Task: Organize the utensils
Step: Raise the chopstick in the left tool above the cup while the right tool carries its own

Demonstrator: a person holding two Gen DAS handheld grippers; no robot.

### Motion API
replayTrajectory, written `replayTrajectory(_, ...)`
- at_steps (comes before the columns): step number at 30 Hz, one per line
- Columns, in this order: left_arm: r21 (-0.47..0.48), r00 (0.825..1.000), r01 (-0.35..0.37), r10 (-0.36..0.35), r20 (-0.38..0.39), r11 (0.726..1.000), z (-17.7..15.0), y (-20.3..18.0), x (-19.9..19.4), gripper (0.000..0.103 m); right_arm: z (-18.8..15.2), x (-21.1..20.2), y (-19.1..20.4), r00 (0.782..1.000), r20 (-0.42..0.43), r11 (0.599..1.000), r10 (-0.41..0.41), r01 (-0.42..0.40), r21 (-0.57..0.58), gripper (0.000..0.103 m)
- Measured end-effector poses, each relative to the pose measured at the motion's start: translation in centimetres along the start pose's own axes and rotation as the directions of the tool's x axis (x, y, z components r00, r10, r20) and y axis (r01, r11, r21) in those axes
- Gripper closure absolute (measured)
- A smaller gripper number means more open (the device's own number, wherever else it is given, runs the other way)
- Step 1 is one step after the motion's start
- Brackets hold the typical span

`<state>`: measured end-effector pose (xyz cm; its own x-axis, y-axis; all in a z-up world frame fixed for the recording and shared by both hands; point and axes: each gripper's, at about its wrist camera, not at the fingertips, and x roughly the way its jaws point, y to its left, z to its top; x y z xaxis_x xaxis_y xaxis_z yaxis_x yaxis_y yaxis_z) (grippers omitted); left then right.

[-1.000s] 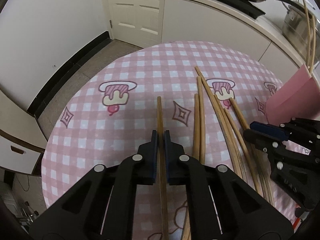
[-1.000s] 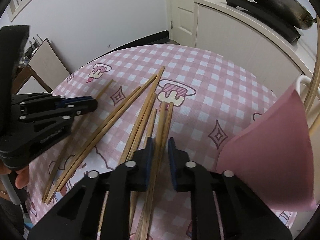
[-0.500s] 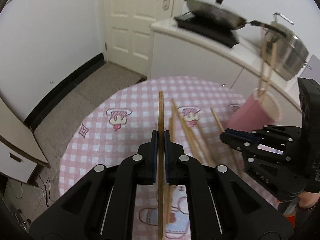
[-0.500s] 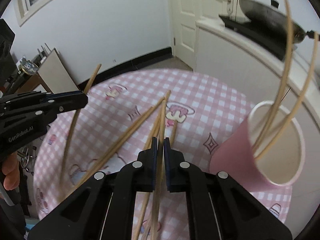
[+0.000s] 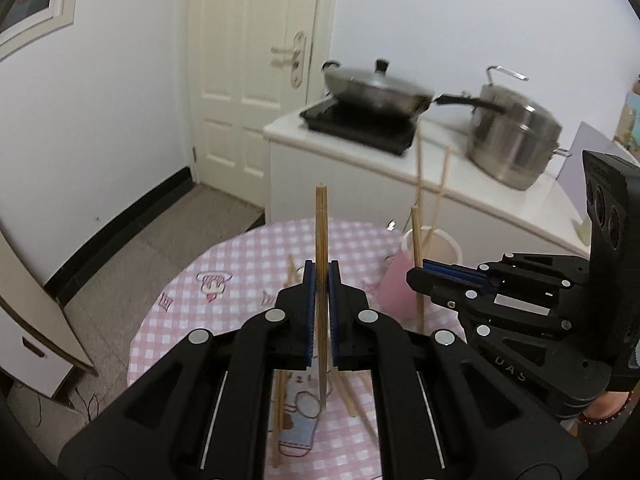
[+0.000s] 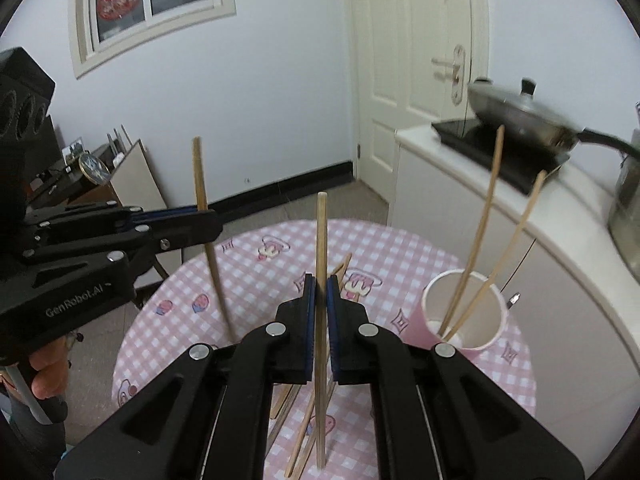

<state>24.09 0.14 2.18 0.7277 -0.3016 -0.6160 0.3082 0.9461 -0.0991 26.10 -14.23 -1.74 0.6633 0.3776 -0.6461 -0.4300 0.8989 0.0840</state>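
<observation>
Now two grippers, left gripper (image 5: 319, 280) and right gripper (image 6: 320, 292), jaws each pinching one chopstick (image 5: 321, 232), two chopsticks in pink cup (image 6: 464, 312).

two bamboo chopsticks (image 6: 321, 264) upright, pink cup (image 6: 464, 316) standing

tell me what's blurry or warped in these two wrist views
Left wrist view: the wok and steel pot are motion-smeared, the door bows from fisheye, the left gripper stays sharp. Right wrist view: the wok is smeared, dark vignette fills the corners, the pink cup reads clearly.
</observation>
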Motion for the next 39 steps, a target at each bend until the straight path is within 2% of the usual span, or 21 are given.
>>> replayTrajectory(2, 0.003, 1.0, 0.005, -0.005, 0.019, 1.0, 0.4, -0.7, -0.6, 0.097, 0.4, -2.1, -0.4, 0.999, 0.053, 1.0, -0.008, 0.008, 0.001, 0.099)
replayTrajectory(7, -0.012, 0.996, 0.035, -0.034, 0.086, 0.999, 1.4, -2.0, -2.0, 0.097, 1.1, -4.6, -1.2, 0.993, 0.117, 1.0, -0.024, 0.023, 0.008, 0.099)
replayTrajectory(8, -0.018, 0.994, 0.042, -0.04, 0.104, 0.999, 1.8, -2.2, -2.3, 0.097, 1.5, -5.8, -1.6, 0.987, 0.153, 0.999, -0.044, 0.043, 0.01, 0.099)
replayTrajectory(13, -0.054, 0.985, 0.103, -0.094, 0.146, 0.993, 3.5, -3.2, -2.4, 0.097, 2.4, -7.8, -2.9, 0.972, 0.218, 0.996, -0.091, 0.087, 0.026, 0.099)
replayTrajectory(20, -0.08, 0.971, 0.141, -0.122, 0.205, 0.987, 5.9, -4.5, -2.6, 0.097, 3.6, -9.5, -4.4, 0.957, 0.269, 0.994, -0.111, 0.101, 0.051, 0.099)
replayTrajectory(26, -0.152, 0.949, 0.172, -0.123, 0.289, 0.973, 7.4, -4.3, -2.9, 0.097, 4.5, -11.0, -5.9, 0.929, 0.332, 0.986, -0.166, 0.149, 0.078, 0.099)
replayTrajectory(31, -0.184, 0.945, 0.184, -0.122, 0.305, 0.966, 7.2, -4.3, -1.5, 0.097, 4.0, -10.4, -6.7, 0.915, 0.342, 0.977, -0.213, 0.196, 0.086, 0.099)
replayTrajectory(39, -0.166, 0.963, 0.135, -0.089, 0.255, 0.977, 5.6, -5.7, 2.8, 0.097, 2.0, -7.7, -8.8, 0.934, 0.28, 0.973, -0.222, 0.197, 0.117, 0.099)
